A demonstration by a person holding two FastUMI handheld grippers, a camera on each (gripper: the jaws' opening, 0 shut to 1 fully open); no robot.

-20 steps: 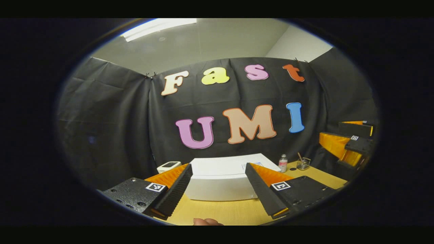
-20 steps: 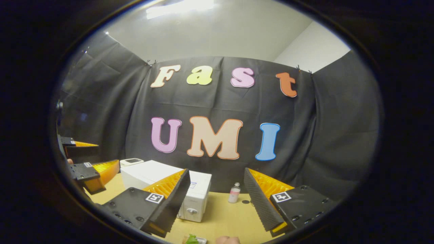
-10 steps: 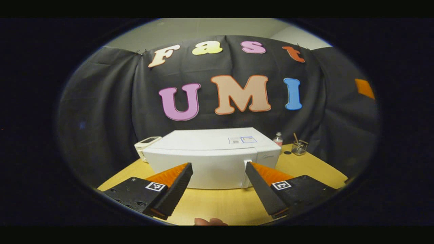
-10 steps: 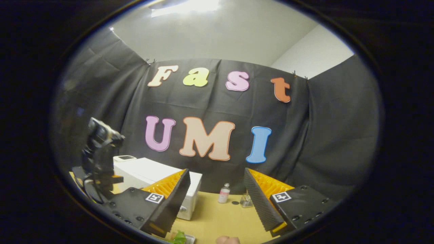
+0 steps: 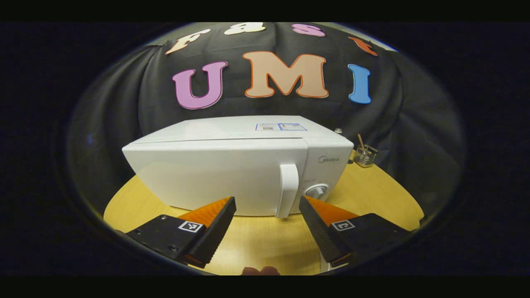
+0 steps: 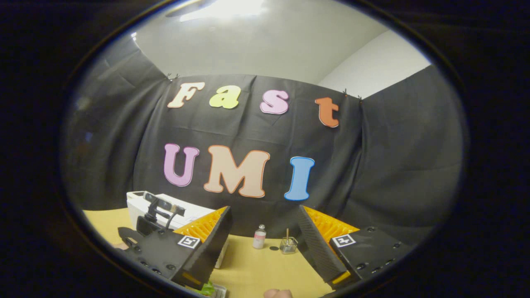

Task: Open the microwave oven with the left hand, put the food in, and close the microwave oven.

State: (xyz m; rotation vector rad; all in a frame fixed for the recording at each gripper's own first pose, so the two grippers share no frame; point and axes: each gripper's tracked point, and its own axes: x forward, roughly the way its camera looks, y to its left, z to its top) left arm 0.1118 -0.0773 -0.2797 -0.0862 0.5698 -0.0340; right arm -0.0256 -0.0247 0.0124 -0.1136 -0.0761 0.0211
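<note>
Right now the left gripper [image 5: 267, 207] hangs with its jaws spread wide and empty, just in front of the microwave oven [image 5: 232, 165], which sits shut on the yellow table [image 5: 372, 194]. In the left gripper view, its white door handle [image 5: 288, 188] stands upright toward the right of the door, between the two fingertips but farther off, with the round dial [image 5: 317, 192] just to its right on the control panel. The right gripper [image 6: 265, 231] is likewise spread apart and holding nothing, well to the right of the oven and pointed mostly at the booth wall. The food [image 6: 205, 289], a bit of green in a pale tray, peeks in at the near bottom edge of the right gripper view, on the table.

The likely trouble is at the handle. If the fingers close off-centre, the right one may land on the dial or panel instead of behind the handle, and the pull would slip. A pull that is too sharp could drag the whole oven forward across the smooth table, since nothing pins it. The door, swinging out, might also sweep toward the food tray if that sits in its arc; I cannot tell from here.

Count: one oven, one handle, one dial, one food tray, two grippers, one small bottle [image 6: 259, 237] and one glass jar [image 6: 287, 245] far right.
</note>
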